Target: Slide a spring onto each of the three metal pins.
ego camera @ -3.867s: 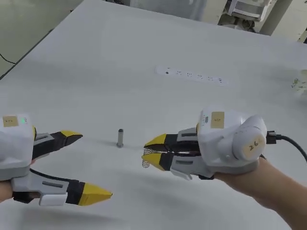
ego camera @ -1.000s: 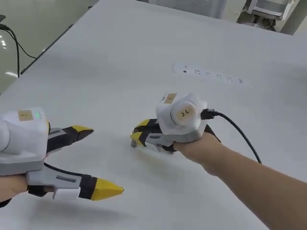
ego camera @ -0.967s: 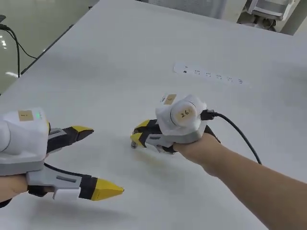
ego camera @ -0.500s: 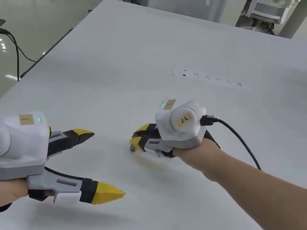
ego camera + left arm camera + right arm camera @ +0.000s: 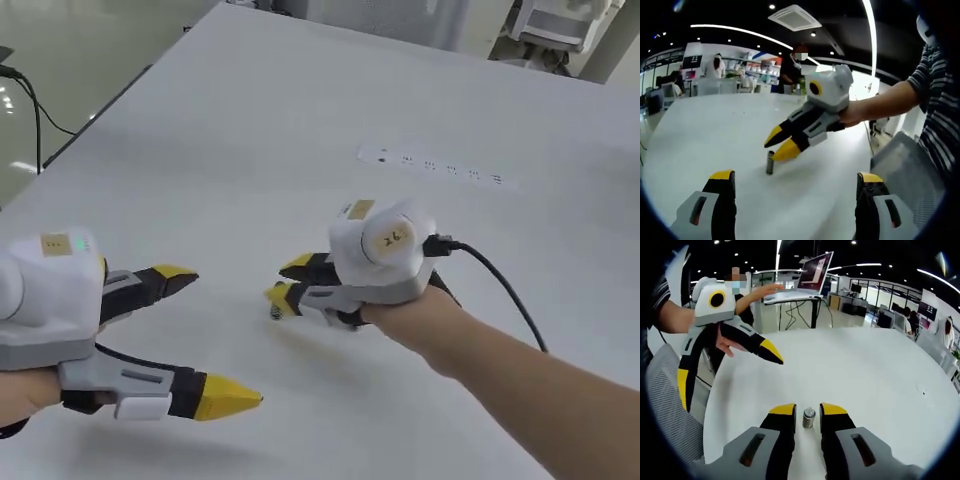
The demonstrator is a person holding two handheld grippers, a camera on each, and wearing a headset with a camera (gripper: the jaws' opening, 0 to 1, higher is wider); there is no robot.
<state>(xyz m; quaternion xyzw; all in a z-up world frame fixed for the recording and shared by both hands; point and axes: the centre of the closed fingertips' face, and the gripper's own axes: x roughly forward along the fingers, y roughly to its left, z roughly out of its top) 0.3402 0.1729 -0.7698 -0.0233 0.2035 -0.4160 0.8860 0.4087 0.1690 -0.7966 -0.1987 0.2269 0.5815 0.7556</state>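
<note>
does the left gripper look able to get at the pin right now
Probably not cleanly. The left gripper is open and faces the pin across the table, but the right gripper has its jaws flanking it, leaving little room.

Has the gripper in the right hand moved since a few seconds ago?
Yes. The right gripper has moved left, up to the metal pin; earlier it hovered to the pin's right.

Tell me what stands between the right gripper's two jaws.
In the right gripper view, a short upright grey metal pin, silvery spring coils at its top, stands in the gap of the right gripper.
</note>
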